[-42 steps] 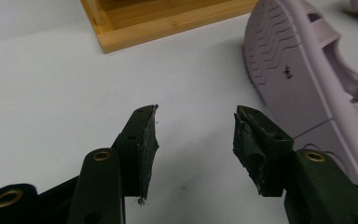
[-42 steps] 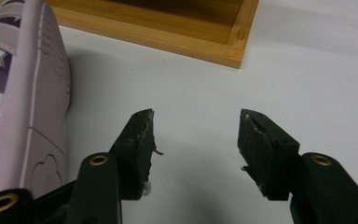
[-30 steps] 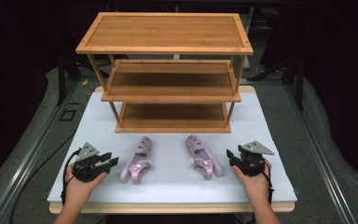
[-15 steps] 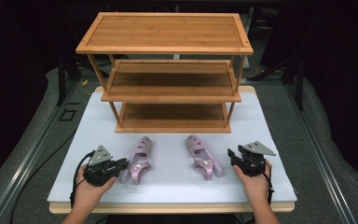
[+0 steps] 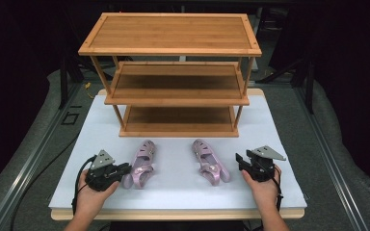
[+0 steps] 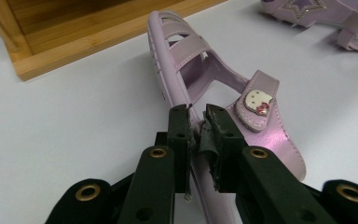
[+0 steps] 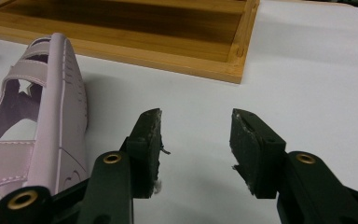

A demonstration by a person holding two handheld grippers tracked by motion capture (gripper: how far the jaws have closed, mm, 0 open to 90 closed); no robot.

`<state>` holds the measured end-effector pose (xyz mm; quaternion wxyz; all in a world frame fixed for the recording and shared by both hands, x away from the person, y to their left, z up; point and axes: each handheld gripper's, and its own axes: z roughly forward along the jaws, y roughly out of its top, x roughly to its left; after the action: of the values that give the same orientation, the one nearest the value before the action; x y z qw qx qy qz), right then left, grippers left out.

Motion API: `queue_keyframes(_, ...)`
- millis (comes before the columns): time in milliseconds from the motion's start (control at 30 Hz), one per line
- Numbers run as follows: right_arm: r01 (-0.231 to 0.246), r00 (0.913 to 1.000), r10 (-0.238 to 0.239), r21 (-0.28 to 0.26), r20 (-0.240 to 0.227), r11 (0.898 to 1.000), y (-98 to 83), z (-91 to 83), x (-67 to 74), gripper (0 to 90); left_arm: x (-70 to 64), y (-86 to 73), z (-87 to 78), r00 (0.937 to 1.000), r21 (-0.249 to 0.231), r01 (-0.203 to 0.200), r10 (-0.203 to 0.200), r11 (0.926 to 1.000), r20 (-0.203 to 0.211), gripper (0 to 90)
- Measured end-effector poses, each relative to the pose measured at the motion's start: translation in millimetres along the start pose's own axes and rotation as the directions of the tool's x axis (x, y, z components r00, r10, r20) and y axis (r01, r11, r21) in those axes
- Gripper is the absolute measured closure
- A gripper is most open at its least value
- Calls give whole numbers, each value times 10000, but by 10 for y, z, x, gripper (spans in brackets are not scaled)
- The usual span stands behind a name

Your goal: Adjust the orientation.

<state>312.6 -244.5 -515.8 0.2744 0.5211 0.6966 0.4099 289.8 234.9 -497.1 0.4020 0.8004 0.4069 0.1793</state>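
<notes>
Left tongs [image 5: 124, 169] clenched on the rim of the left pink plastic strapped sandal [image 5: 142, 163]; right tongs [image 5: 239, 161] released over bare bench.

The left tongs' jaws have just been closing, and the left gripper view shows them pinching the sandal's side wall at the heel end, beside its small cat-face badge [image 6: 258, 100]. The right pink plastic sandal [image 5: 209, 161] lies just left of the right tongs, apart from them; in the right gripper view its sole edge [image 7: 67, 102] stands beside the left jaw, with white bench [image 7: 317, 84] open between and ahead of the jaws. Beyond both tongs stands the three-tier bamboo shelf rack [image 5: 173, 72], its lowest board's edge well ahead, with clear bench between. The high view shows the bench's front edge [image 5: 173, 214] close behind both hands.
</notes>
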Motion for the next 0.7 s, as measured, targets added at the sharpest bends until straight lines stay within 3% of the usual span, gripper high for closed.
queue_keyframes(67, -16, 10000, 16, -33, -25, 10000, -1, 2, -3, 533, 22, -6, -6, 10000, 23, 10, -10, 10000, -48, 811)
queue_keyframes(133, -61, 10000, 61, -41, -38, 10000, -3, 3, -5, 533, 113, -42, -5, 9988, -28, 250, -251, 9997, -419, 815)
queue_keyframes(300, -243, 9997, 243, -5, -48, 9997, -9, 11, -19, 530, 306, -145, 41, 9935, 207, 799, -780, 9966, -827, 850)
queue_keyframes(467, -307, 9994, 306, -8, -130, 9995, -11, 13, -25, 529, 442, -224, 90, 9867, 539, 1323, -1264, 9897, -1020, 853)
queue_keyframes(500, -306, 9994, 306, -18, -131, 9995, -11, 13, -25, 528, 478, -246, 97, 9839, 604, 1583, -1523, 9855, -935, 852)
queue_keyframes(700, -354, 9993, 353, -77, -141, 9993, -11, 10, -30, 529, 523, -259, 101, 9805, 692, 1744, -1668, 9822, -1044, 832)
